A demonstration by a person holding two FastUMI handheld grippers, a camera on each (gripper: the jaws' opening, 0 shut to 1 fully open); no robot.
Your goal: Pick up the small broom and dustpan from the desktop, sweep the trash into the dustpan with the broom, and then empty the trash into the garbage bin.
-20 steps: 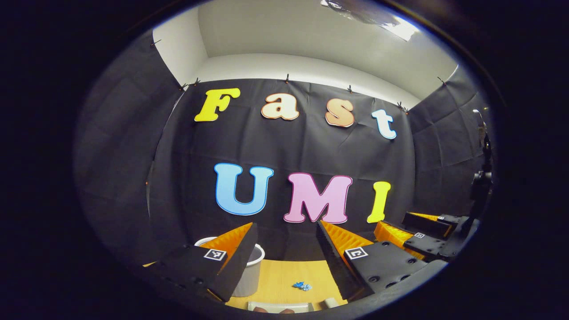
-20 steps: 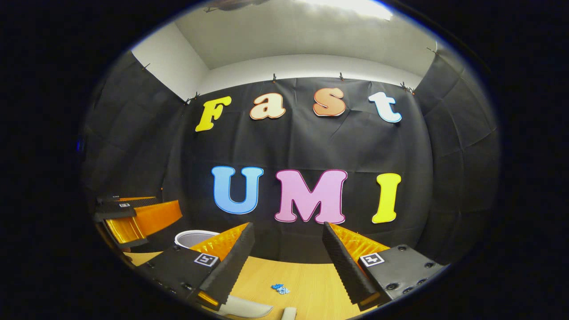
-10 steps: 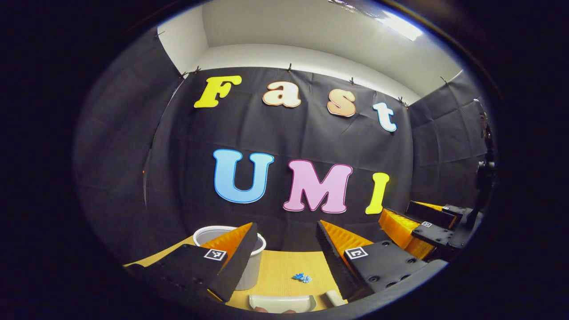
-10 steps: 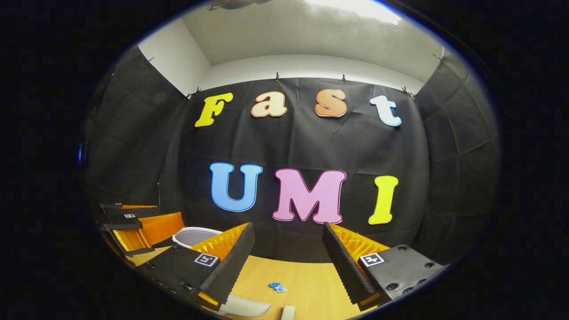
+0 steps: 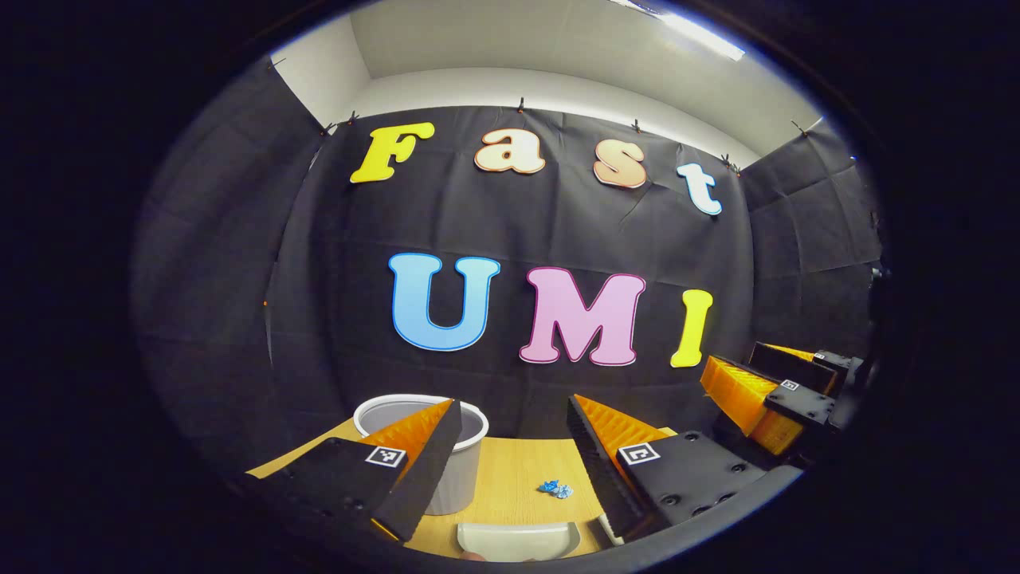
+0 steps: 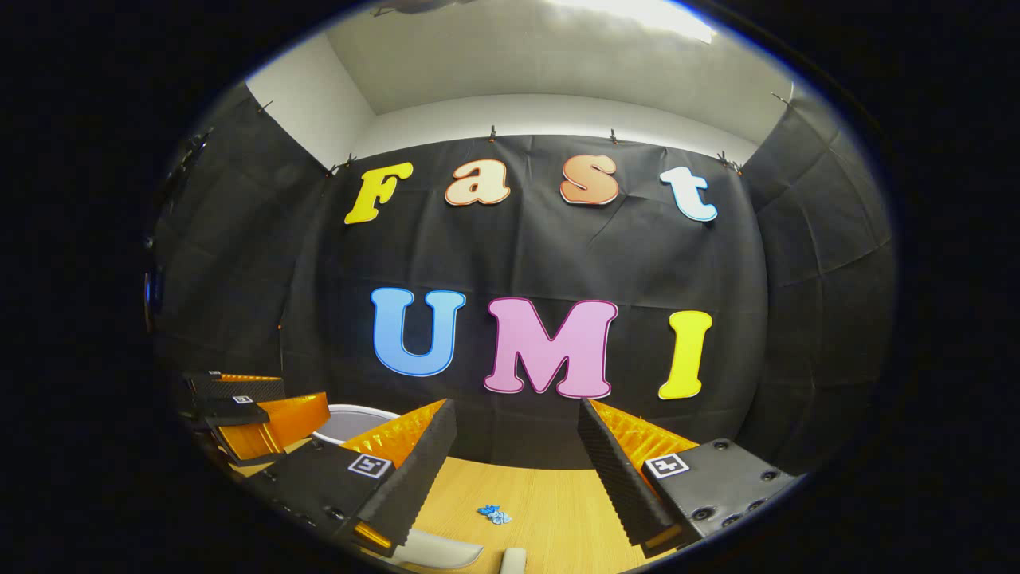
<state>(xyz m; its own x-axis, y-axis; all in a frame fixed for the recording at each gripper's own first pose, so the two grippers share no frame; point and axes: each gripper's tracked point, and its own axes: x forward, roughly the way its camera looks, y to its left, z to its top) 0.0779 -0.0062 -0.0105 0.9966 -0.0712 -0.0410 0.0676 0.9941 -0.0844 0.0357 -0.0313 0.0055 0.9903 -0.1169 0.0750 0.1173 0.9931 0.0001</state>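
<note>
In the left gripper view, the left gripper [image 5: 510,446] stands wide apart, holding nothing, at the bottom of the frame above the wooden desktop [image 5: 518,478]. Between its fingers lie the blue trash [image 5: 555,488] and, at the bottom edge, the white dustpan [image 5: 518,540]. The grey garbage bin [image 5: 466,470] sits partly behind its finger in the frame's lower left.

In the right gripper view, the right gripper [image 6: 518,454] is likewise wide and empty; a pale handle end [image 6: 512,560], perhaps the broom's, pokes in at the bottom edge.
</note>
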